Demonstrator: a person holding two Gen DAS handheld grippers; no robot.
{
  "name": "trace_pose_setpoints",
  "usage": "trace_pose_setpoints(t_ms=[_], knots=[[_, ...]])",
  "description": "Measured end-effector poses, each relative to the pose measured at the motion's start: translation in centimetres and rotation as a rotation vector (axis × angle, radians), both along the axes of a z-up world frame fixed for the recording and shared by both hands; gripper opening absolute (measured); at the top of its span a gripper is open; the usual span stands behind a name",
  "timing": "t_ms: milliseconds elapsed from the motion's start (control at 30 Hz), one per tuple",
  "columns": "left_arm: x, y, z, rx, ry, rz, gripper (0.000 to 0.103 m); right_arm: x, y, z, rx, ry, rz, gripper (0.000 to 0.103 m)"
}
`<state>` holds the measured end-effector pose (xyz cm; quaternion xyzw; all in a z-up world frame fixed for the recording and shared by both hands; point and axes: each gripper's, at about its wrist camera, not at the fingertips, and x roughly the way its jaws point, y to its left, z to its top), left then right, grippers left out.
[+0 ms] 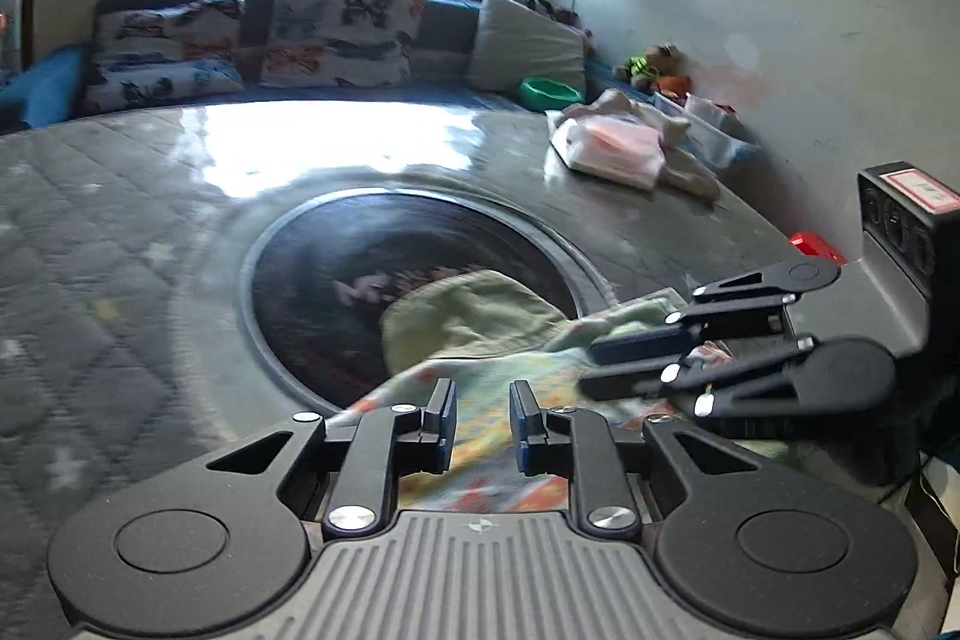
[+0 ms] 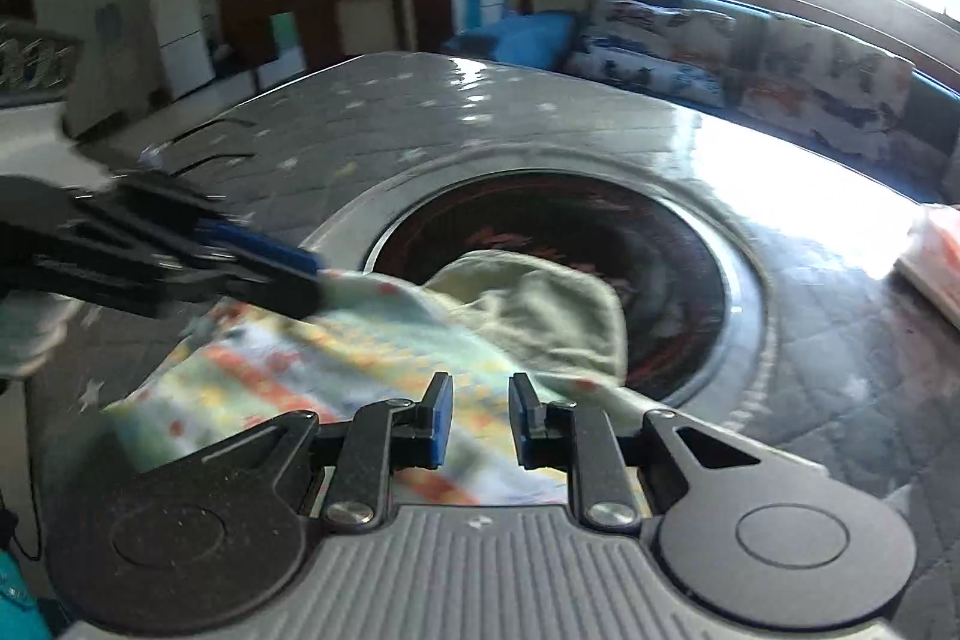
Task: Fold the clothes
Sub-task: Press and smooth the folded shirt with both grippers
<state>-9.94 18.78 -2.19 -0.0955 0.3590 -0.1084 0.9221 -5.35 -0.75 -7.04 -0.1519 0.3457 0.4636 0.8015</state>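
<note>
Looking along our left tongs [image 1: 483, 421], we see their jaws narrowly spread over the patterned garment [image 1: 480, 340] on the desk [image 1: 120, 232]. Our right tongs [image 2: 480, 418] show a similar gap; whether either pinches cloth, we cannot tell.

No wording, brand or number can be read in either wrist view. At about three o'clock in the left wrist view, a pink-bordered label [image 1: 918, 187] sits on top of a black box [image 1: 906, 232], its print too small to make out. At nine o'clock in the right wrist view, a patterned sign [image 2: 36, 61] is blurred past reading.
</note>
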Motion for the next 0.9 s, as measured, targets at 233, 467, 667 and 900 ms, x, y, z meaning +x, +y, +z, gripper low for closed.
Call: trace_pose_setpoints(t_ms=[233, 467, 667, 900], knots=[[1.9, -0.7, -2.0, -0.008, 0.058, 0.013, 0.021, -3.1, 0.2, -0.5, -0.012, 0.007, 0.077, 0.02], [1.8, -0.7, -2.6, 0.004, 0.06, 0.02, 0.02, -7.7, -1.0, -0.5, -0.042, -0.019, 0.178, 0.02], [-0.7, -1.6, -0.6, 0.011, -0.012, 0.0, 0.02, -9.4, -2.2, 0.1, -0.018, -0.022, 0.182, 0.02], [-5.8, -3.5, -0.2, -0.018, -0.042, -0.075, 0.021, -8.3, -4.4, 0.4, 0.028, -0.008, 0.055, 0.02]])
